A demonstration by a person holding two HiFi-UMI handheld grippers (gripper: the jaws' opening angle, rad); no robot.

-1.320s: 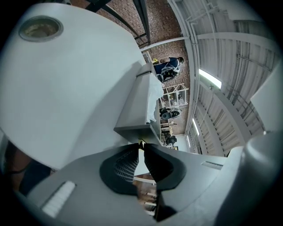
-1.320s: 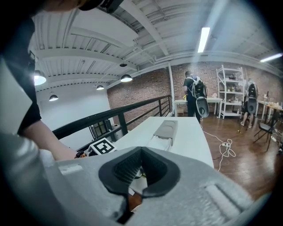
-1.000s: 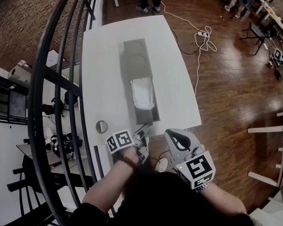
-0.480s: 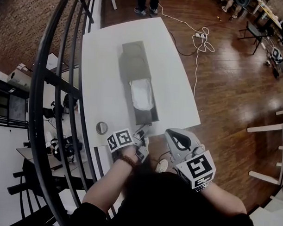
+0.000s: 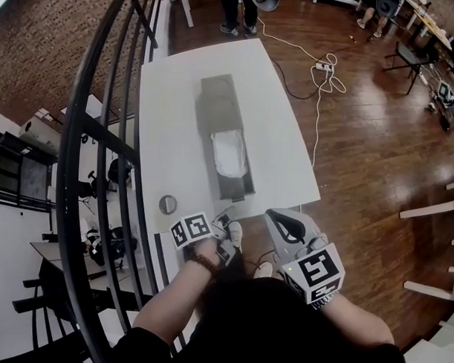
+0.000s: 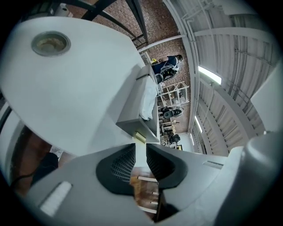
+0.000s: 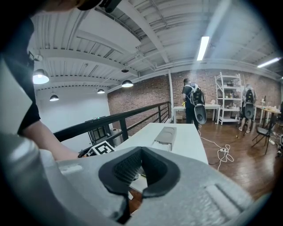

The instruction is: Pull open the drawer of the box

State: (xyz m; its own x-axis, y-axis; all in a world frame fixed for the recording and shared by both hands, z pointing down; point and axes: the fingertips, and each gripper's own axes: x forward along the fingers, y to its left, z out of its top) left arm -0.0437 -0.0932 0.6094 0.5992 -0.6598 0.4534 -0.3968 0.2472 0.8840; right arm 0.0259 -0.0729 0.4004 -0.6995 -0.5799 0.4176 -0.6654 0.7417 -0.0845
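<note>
A long grey box (image 5: 217,102) lies lengthwise on the white table (image 5: 169,138). Its drawer (image 5: 239,186) stands pulled out toward me, with something white (image 5: 230,153) inside. In the left gripper view the box (image 6: 132,110) shows a small yellowish tab (image 6: 139,137) on the drawer front. My left gripper (image 5: 224,216) hovers at the table's near edge, just short of that front. Its jaws (image 6: 140,156) stand a narrow gap apart with nothing between them. My right gripper (image 5: 280,220) hangs off the near right corner, shut (image 7: 140,165) and empty, and looks along the table at the box (image 7: 166,134).
A round grey disc (image 5: 167,205) (image 6: 51,43) lies near the table's near left corner. A black railing (image 5: 102,135) runs along the left side. A white cable with a power strip (image 5: 324,69) lies on the wooden floor at right. A person (image 5: 237,6) stands beyond the far end.
The head view has shifted slightly. The drawer stays pulled out the same amount, and both grippers hold about the same places by the near edge.
</note>
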